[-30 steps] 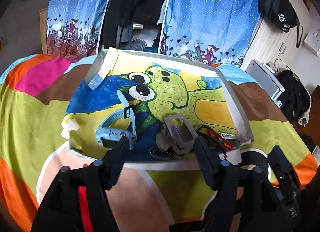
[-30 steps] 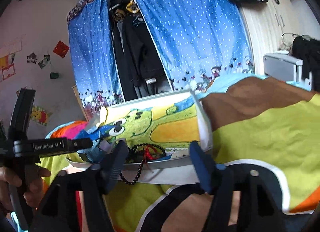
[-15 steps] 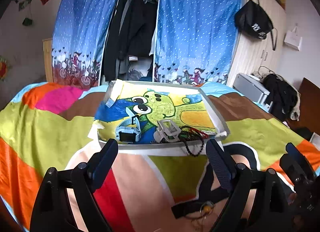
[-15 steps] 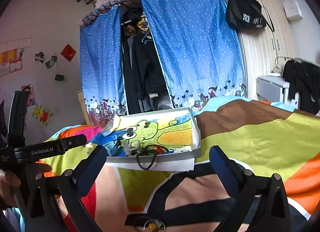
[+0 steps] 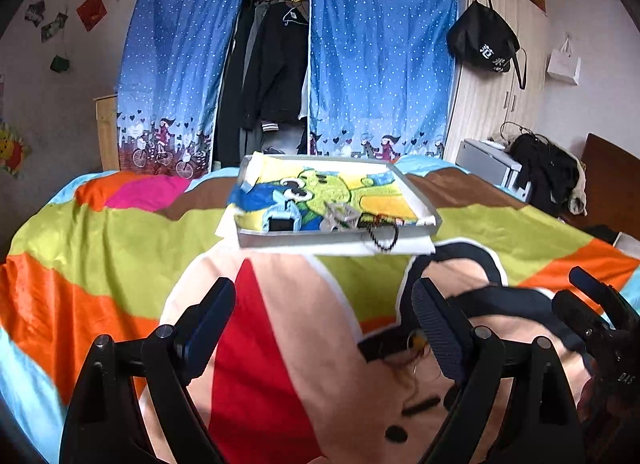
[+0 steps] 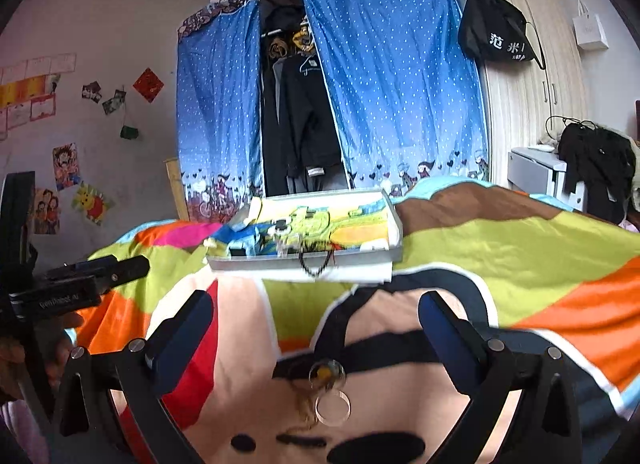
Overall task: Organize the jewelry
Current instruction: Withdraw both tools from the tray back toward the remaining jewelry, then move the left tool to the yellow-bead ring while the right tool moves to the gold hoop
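Left wrist view: the left gripper (image 5: 324,316) hangs over the colourful bedspread (image 5: 100,248) with fingers spread wide, grasping nothing. Far ahead lies the tray (image 5: 340,238), holding a blue watch (image 5: 282,221), a grey watch (image 5: 338,217) and a black bead bracelet (image 5: 384,234) draped over its near rim. At far right, the other tool's body reads "DAS".

Right wrist view: the right gripper (image 6: 316,328) is likewise spread and empty. Only here a small amber pendant (image 6: 326,374) shows clearly, near on the bedspread. The other tool at left reads "GenRobot.AI"; a black bag (image 6: 496,35) bears Chinese characters.

Both wrist views face the probably distant tray (image 5: 338,238) (image 6: 304,264).
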Motion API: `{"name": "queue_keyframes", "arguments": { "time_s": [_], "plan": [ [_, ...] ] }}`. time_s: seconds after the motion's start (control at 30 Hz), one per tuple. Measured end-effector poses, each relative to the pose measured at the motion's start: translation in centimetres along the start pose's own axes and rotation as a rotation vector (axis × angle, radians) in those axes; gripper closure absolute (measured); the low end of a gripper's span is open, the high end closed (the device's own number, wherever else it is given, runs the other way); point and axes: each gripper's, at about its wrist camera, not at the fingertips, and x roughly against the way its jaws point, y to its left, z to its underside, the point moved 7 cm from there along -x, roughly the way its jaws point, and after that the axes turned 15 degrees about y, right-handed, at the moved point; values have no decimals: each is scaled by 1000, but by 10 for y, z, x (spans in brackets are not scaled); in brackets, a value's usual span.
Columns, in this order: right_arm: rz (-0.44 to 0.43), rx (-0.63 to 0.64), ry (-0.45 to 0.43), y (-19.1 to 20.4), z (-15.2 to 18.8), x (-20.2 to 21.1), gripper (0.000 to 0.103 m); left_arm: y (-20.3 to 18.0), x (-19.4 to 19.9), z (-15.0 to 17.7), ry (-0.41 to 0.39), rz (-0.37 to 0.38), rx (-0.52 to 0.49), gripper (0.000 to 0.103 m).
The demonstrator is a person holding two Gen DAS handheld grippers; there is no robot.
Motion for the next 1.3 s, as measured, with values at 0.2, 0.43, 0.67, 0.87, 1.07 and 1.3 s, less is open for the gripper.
{"name": "queue_keyframes", "arguments": {
  "time_s": [0.2, 0.43, 0.67, 0.87, 1.07, 1.3],
  "plan": [
    [19, 38, 57, 4, 36, 8, 0, 4, 4, 33, 29, -24, -14, 17],
    [28, 43, 148, 6, 77, 1, 0, 4, -8, 65, 93, -32, -53, 17],
    [32, 9, 281, -3, 122, -19, 0, 11, -36, 100, 202, -32, -82, 17],
    [60, -26, 398, -16, 155, -35, 0, 10, -65, 127, 312, -20, -108, 17],
    [88, -29, 471, -27, 171, -45, 0, 1, -92, 140, 392, 37, -143, 17],
    [84, -49, 502, -43, 170, -62, 0, -9, -122, 127, 434, 96, -180, 17]
  ]
}}
